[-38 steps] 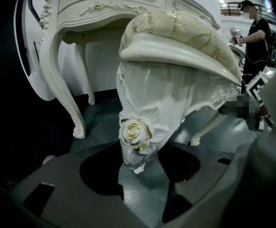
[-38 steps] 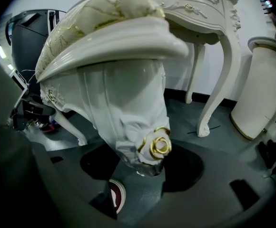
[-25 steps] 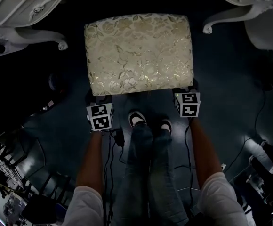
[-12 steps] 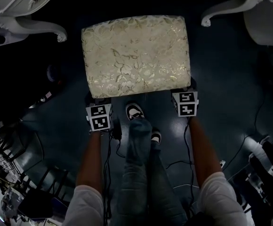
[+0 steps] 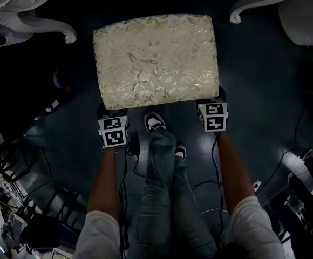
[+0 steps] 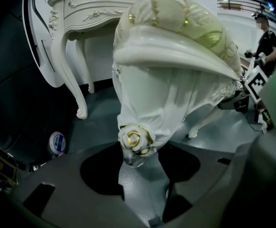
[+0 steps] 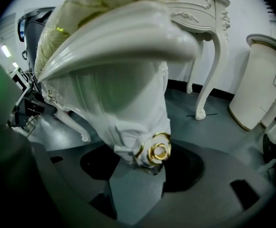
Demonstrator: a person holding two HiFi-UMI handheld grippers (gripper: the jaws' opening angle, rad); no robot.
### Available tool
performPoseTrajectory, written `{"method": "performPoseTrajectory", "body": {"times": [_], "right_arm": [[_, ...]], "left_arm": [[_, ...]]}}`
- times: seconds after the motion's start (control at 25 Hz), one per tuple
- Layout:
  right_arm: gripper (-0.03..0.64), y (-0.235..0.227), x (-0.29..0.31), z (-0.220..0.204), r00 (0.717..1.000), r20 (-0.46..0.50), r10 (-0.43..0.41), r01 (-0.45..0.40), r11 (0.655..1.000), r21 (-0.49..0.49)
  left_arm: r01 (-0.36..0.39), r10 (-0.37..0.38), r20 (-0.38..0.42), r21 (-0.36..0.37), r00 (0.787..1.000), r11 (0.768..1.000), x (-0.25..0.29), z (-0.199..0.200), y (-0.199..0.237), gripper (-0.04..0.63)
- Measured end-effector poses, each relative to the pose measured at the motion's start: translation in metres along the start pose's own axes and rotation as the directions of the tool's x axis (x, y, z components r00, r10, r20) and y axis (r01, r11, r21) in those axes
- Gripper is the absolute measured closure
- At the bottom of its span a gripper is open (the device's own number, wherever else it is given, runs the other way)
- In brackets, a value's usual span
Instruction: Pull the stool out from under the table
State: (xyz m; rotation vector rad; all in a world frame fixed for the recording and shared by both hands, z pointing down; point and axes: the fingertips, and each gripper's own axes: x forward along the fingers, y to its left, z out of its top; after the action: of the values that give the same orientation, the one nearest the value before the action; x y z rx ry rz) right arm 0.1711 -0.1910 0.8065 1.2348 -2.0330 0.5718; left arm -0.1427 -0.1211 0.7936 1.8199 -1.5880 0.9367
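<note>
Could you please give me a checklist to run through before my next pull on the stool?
1. Left gripper on a front leg of the stool: ok, jaws closed on it.
2. Right gripper on the other front leg: ok, same hold.
3. Seat clear of the table: ok, the whole cushion shows in the head view.
4. Rear legs free: cannot tell, hidden under the seat.
5. Stepping room: not ok, a shoe sits right by the stool's near edge.
6. Floor behind: not ok, cables trail beside the feet.
</note>
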Motion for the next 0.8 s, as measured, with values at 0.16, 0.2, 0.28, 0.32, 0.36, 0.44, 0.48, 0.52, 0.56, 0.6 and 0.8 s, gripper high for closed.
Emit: {"method": "performPoseTrajectory", "body": {"times": [0.16,0.2,0.28,0.32,0.36,0.44,0.48,0.52,0.56,0.6,0.8], "right_arm": [[0.364,0.0002,0.0007,0.0005,1.0,0.005,-0.004,0.004,1.0,0.004],[0.364,0.0003,0.0004,0.0007,1.0,0.004,-0.005,0.005,1.0,0.005],[0.364,0.0002,-0.0003,0.0008,1.0,-0.002,-0.006,0.006,1.0,0.005],[0.364,0.0002,-0.0007,0.0006,1.0,-0.007,-0.006,0.007,1.0,0.005],[0.364,0.0004,-0.001,0.0002,1.0,-0.014,-0.006,0.006,1.0,0.006],[0.364,0.0014,-0.002,-0.0009,1.0,-0.028,-0.005,0.005,1.0,0.008],[0.364,0.002,-0.0028,-0.0015,0.999,-0.033,-0.003,0.004,1.0,0.009],[0.364,0.0024,-0.0035,-0.0018,0.999,-0.037,-0.002,0.003,1.0,0.009],[0.364,0.0027,-0.0041,-0.0019,0.999,-0.039,-0.002,0.002,1.0,0.009],[0.364,0.0028,-0.0043,-0.0018,0.999,-0.039,-0.002,0.002,1.0,0.01],[0.364,0.0018,-0.0043,-0.0017,0.999,-0.046,-0.003,0.004,1.0,0.011]], "left_arm": [[-0.001,0.001,0.008,0.002,1.0,1.0,0.0004,0.0014,0.0009,0.36],[0.0,0.0,0.005,0.002,1.0,1.0,0.0002,0.0011,0.001,0.36],[0.004,-0.004,0.0,0.002,1.0,1.0,-0.0001,0.0014,0.0005,0.36],[0.007,-0.007,-0.003,0.003,1.0,1.0,-0.0002,0.0018,0.0003,0.36],[0.009,-0.009,-0.009,0.003,1.0,1.0,0.0,0.0016,0.0003,0.36],[0.012,-0.012,-0.025,0.004,1.0,1.0,0.0002,-0.0011,0.0009,0.36],[0.013,-0.013,-0.033,0.007,0.999,1.0,0.0001,-0.0025,0.0014,0.36],[0.016,-0.016,-0.037,0.012,0.999,1.0,-0.0001,-0.0028,0.0017,0.36],[0.02,-0.019,-0.04,0.017,0.999,1.0,-0.0003,-0.0022,0.0019,0.36],[0.023,-0.022,-0.043,0.021,0.999,1.0,-0.0002,-0.0014,0.002,0.36],[0.026,-0.025,-0.056,0.012,0.998,1.0,-0.0005,-0.0025,0.0007,0.36]]}}
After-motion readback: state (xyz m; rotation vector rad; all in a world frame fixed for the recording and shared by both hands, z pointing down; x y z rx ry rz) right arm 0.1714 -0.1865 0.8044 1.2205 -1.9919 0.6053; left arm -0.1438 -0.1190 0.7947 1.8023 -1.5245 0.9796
